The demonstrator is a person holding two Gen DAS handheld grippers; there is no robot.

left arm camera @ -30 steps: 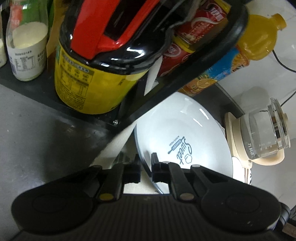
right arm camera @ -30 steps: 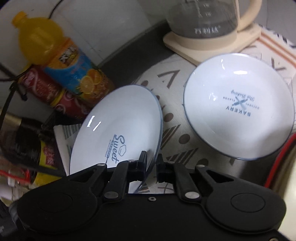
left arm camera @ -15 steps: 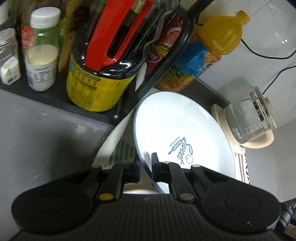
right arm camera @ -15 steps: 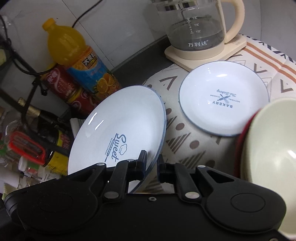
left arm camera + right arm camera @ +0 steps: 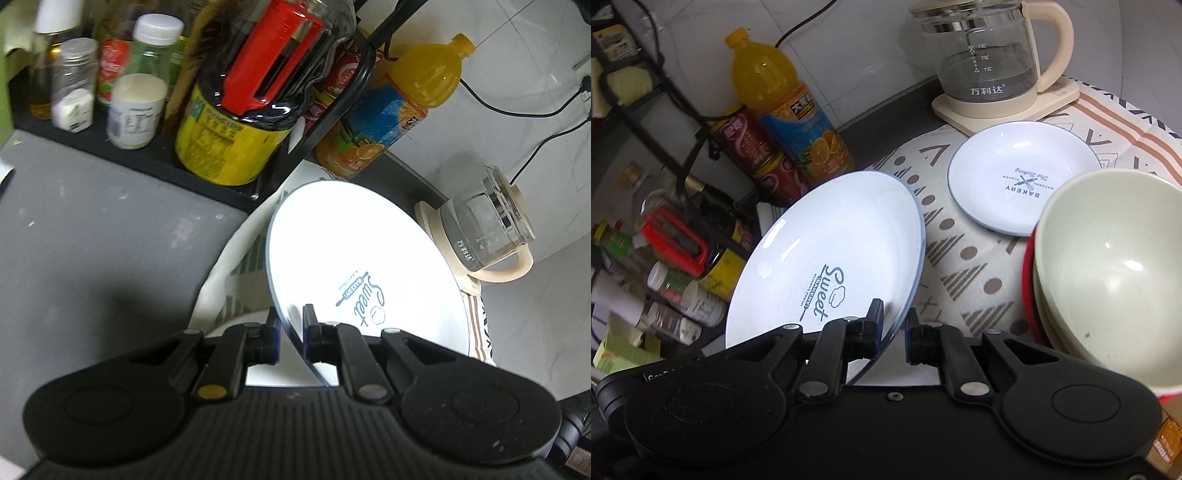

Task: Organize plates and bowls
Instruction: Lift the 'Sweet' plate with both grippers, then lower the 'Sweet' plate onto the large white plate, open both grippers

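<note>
White round "Sweet" plate (image 5: 827,258) w/ blue rim is up off the table, tilted steeply, pinched at opposite edges: left gripper (image 5: 290,325) fingers clamped on one rim, right gripper (image 5: 892,325) fingers on the other. Smaller white "Bakery" plate (image 5: 1023,184) lies flat on the patterned cloth (image 5: 964,266), fwd-right of the right fingers, so right hand's nearer. Cream bowl stack (image 5: 1108,266) beside it.

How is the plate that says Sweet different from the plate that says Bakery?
The Sweet plate looks bigger, and it is tilted up off the cloth, pinched at its rim. The Bakery plate looks smaller and lies flat on the patterned cloth, touched by nothing. Both are white with blue writing and a blue rim.
</note>
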